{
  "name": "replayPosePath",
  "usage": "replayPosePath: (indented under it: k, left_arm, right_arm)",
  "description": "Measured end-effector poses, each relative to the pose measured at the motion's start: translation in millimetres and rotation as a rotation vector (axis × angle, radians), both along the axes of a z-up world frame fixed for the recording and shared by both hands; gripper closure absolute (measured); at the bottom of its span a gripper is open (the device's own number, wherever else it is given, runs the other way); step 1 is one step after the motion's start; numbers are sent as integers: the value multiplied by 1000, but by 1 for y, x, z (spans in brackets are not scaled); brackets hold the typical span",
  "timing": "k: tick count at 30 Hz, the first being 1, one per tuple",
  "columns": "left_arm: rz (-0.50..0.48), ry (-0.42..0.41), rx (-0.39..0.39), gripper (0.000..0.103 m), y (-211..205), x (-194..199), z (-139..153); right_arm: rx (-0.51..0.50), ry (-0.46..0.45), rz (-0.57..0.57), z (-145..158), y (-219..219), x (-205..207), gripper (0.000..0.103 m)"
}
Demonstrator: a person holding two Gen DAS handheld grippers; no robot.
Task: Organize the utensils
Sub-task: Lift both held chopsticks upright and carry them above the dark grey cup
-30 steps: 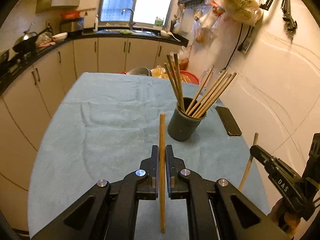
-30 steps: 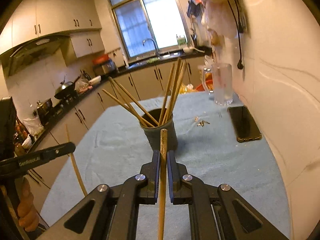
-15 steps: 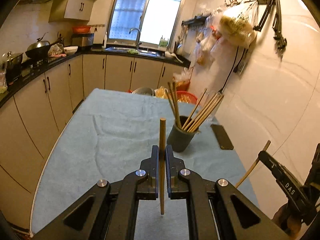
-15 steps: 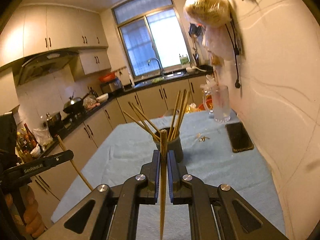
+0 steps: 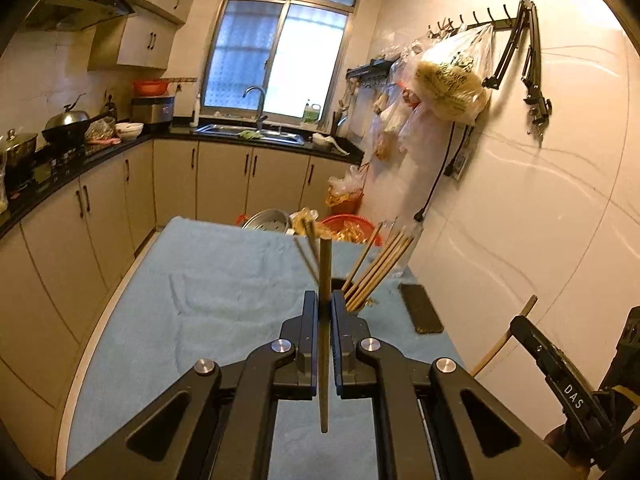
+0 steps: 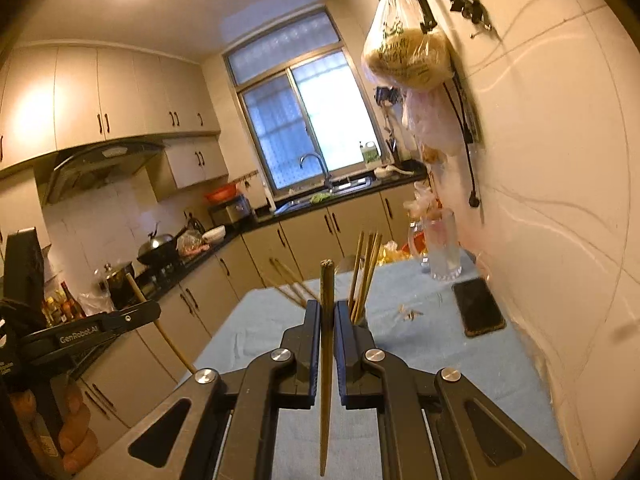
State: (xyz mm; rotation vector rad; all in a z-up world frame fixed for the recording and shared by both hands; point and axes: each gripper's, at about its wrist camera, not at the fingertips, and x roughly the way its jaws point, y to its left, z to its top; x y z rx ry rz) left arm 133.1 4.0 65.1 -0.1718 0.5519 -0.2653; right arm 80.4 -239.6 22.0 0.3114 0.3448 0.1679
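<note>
Left tool (image 5: 325,312) and right tool (image 6: 327,320) each clamped mid-shaft on a light, stiff, slippery chopstick (image 5: 325,268); likely pivots.

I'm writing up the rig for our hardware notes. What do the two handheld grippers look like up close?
Both are matte black, with angular linkage arms that have triangular cut-outs and round silver pivot bolts. The left gripper has plain dark fingers; the right gripper has blue-edged fingers. White lettering marks their sides: "GenRobot.AI" on the left, "DAS" on the right. No cables or sleeves show.
</note>
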Motion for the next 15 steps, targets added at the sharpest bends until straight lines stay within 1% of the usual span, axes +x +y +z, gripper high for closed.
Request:
replayPosePath:
  k: [2,7,12,15]
  left_arm:
    - [-10,-15,-15,97,-2,8,8]
    - [-11,-50,-14,97,-10,32,23]
    - [-22,-82,-16,97,-22,63,36]
    - [-16,-117,-5,97,-32,83,42]
  right_arm:
    - [12,-9,-1,6,-3,6,95]
    - [16,-31,-14,26,-8,33,95]
    - [16,-84,-49,42,-13,61,95]
    - [20,-106,-71,49,-15,82,95]
